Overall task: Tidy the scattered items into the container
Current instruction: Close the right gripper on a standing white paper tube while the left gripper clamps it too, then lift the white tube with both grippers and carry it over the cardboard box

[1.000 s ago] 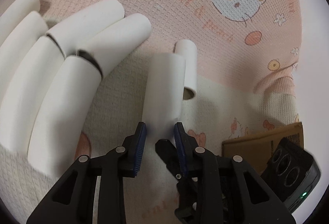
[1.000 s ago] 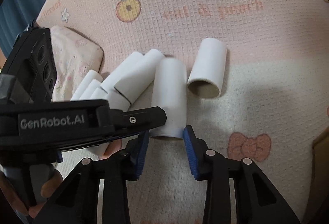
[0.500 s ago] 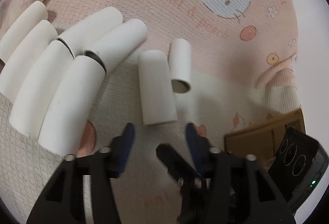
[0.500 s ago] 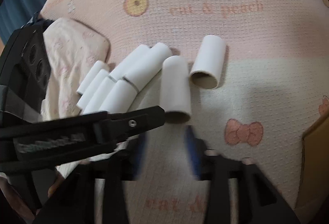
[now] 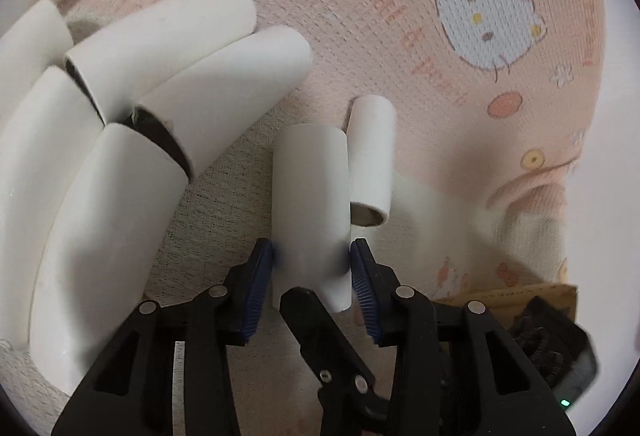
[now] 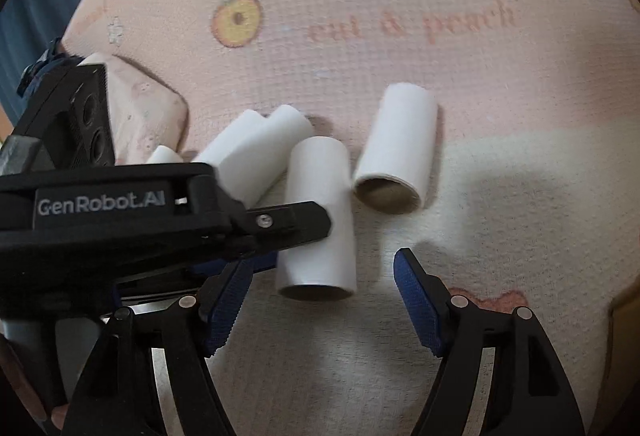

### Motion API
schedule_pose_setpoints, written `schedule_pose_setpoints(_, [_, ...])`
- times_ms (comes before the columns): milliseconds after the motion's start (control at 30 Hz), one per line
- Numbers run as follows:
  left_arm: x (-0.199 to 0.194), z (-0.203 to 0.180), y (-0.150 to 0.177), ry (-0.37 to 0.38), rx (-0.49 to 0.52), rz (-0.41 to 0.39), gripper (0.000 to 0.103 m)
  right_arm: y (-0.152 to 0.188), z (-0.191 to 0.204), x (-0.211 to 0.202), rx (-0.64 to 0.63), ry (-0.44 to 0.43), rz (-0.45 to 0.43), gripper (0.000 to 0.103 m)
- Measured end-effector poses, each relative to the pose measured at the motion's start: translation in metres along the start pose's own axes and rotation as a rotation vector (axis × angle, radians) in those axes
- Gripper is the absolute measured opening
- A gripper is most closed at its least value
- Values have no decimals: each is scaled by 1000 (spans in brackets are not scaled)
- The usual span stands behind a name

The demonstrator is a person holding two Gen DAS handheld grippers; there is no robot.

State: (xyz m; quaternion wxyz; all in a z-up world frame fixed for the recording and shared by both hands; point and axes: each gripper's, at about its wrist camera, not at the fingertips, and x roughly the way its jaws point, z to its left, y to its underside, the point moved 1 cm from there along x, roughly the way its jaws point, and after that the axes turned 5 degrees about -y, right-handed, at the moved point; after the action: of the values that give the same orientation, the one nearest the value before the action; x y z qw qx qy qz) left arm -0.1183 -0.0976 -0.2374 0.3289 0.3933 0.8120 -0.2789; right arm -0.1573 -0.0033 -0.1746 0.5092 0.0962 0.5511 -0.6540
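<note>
Several white cardboard tubes lie on a pink cat-print blanket (image 5: 400, 16). One tube (image 5: 310, 204) (image 6: 320, 220) lies lengthwise between the pads of my left gripper (image 5: 311, 248). Its jaws are closing, and the blue pads stand at the tube's two sides without a clear squeeze. My right gripper (image 6: 320, 276) faces the same tube's near end; its jaws are opening wide and touch nothing. A shorter tube (image 5: 370, 160) (image 6: 396, 152) lies just right of it. The left gripper's body (image 6: 160, 204) crosses the right wrist view and hides part of the tube pile.
A pile of white tubes (image 5: 120, 116) (image 6: 256, 152) lies to the left. A cardboard box edge (image 5: 500, 296) (image 6: 624, 316) shows at the right. A folded pink cloth (image 6: 148, 112) sits behind the pile. The right gripper's finger (image 5: 320, 336) reaches in under the left one.
Both jaws spread from a narrow gap at the tube's near end. The left gripper drew back, then came forward around the tube. The right gripper's jaws now stand wide.
</note>
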Motion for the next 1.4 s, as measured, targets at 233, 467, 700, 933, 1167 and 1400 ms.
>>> schedule_pose_setpoints(233, [-3, 3, 8, 20, -11, -2, 43, 4, -6, 1, 32, -72, 44, 40])
schedule_pose_setpoints(467, [-9, -1, 34, 60, -8, 22, 44, 11, 0, -18, 27, -29, 108, 40])
schedule_pose_setpoints(700, [-30, -14, 77, 51, 73, 23, 43, 33, 12, -50, -30, 3, 194, 40])
schedule_pose_setpoints(933, [-48, -34, 115, -17, 234, 13, 38, 61, 17, -85, -34, 4, 259, 40])
schedule_pose_setpoints(1167, [-54, -20, 119, -36, 202, 27, 40, 65, 14, -95, -34, 20, 282, 40])
schedule_pose_setpoints(1400, [-49, -7, 107, 13, 109, 17, 55, 57, 11, -95, -78, 86, 254, 54])
